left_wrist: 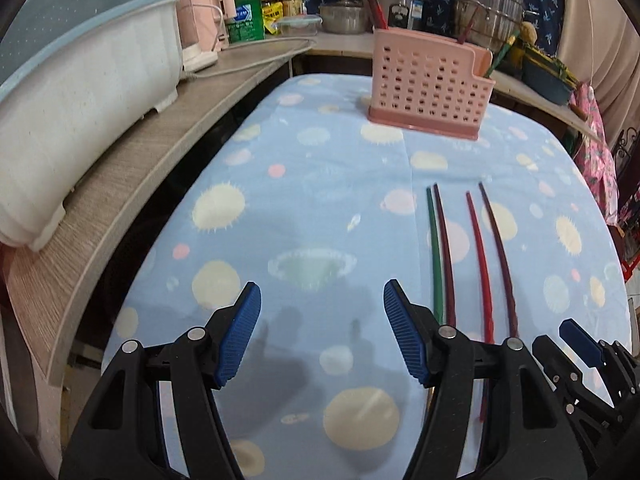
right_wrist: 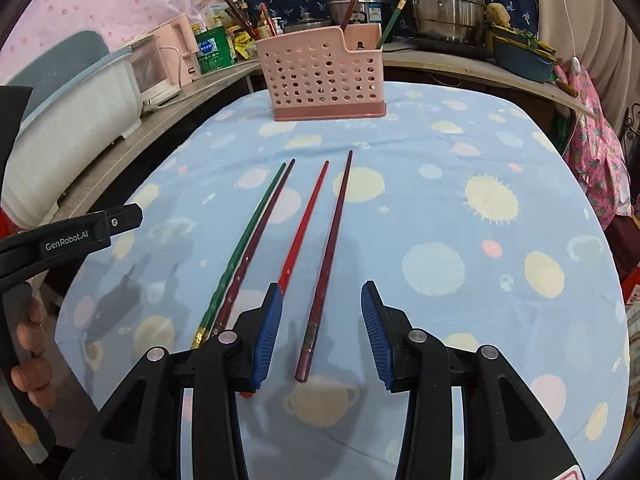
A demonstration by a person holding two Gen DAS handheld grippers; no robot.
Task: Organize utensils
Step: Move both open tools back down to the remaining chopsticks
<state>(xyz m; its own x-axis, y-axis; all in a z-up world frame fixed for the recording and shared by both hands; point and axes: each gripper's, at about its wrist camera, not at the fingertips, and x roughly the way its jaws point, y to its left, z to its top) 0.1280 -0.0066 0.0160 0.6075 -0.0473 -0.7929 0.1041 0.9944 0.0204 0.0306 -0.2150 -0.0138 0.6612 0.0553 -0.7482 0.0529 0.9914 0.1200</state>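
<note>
Several chopsticks lie side by side on the blue planet-print tablecloth [right_wrist: 440, 208]: a green one [right_wrist: 248, 240], a dark maroon one [right_wrist: 262, 236], a red one [right_wrist: 304, 224] and another dark maroon one [right_wrist: 332, 240]. They also show in the left wrist view, green [left_wrist: 434, 248] to maroon [left_wrist: 500, 248]. A pink perforated utensil holder [right_wrist: 324, 80] stands at the far end, with chopsticks in it; it also shows in the left wrist view [left_wrist: 428, 84]. My right gripper [right_wrist: 318, 332] is open, its jaws either side of the rightmost maroon chopstick's near end. My left gripper [left_wrist: 322, 336] is open and empty, left of the chopsticks.
A white and blue plastic tub [left_wrist: 80, 92] sits on the wooden counter [left_wrist: 132, 176] to the left. Pots [right_wrist: 444, 4], bottles and a pink appliance [right_wrist: 168, 60] crowd the back counter. Pink cloth [right_wrist: 596, 152] hangs at the right edge.
</note>
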